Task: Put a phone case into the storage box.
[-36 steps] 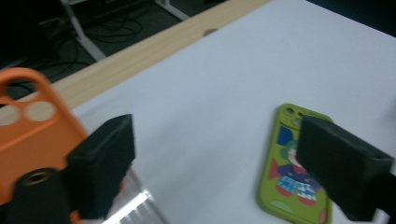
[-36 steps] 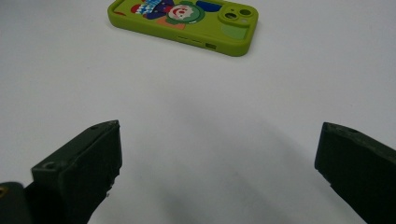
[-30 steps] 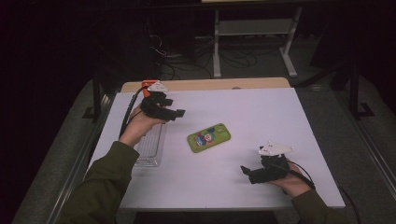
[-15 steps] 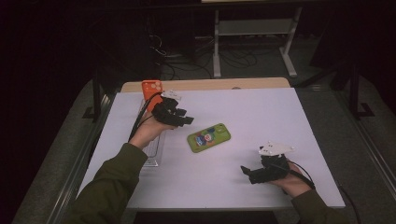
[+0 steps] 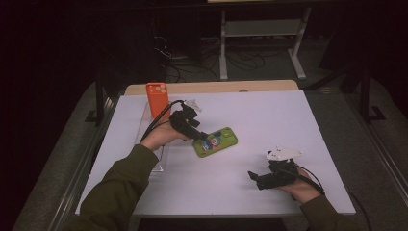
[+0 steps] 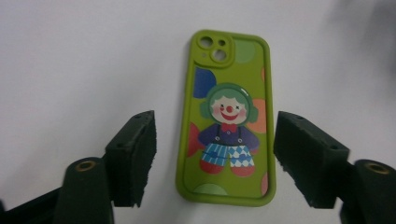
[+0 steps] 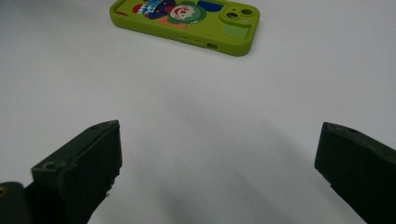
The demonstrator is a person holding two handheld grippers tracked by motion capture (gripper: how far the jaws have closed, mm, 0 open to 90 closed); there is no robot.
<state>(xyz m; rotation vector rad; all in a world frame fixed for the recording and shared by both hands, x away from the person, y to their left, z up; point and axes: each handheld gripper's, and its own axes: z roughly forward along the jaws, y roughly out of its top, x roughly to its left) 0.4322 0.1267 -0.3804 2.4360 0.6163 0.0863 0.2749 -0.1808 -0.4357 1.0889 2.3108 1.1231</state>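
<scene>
High view: the green clown phone case (image 5: 216, 141) lies mid-table (image 5: 288, 115), bare surface all around. Left gripper view: left tongs (image 6: 215, 154) straddle its sides, pads apart from edges. Right gripper view: right tongs (image 7: 217, 172) wide, empty.

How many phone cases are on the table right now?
2. The green case lies flat mid-table, under the left hand-held gripper. The orange case stands upright in the clear stand at the far left. None seems hidden.
</scene>
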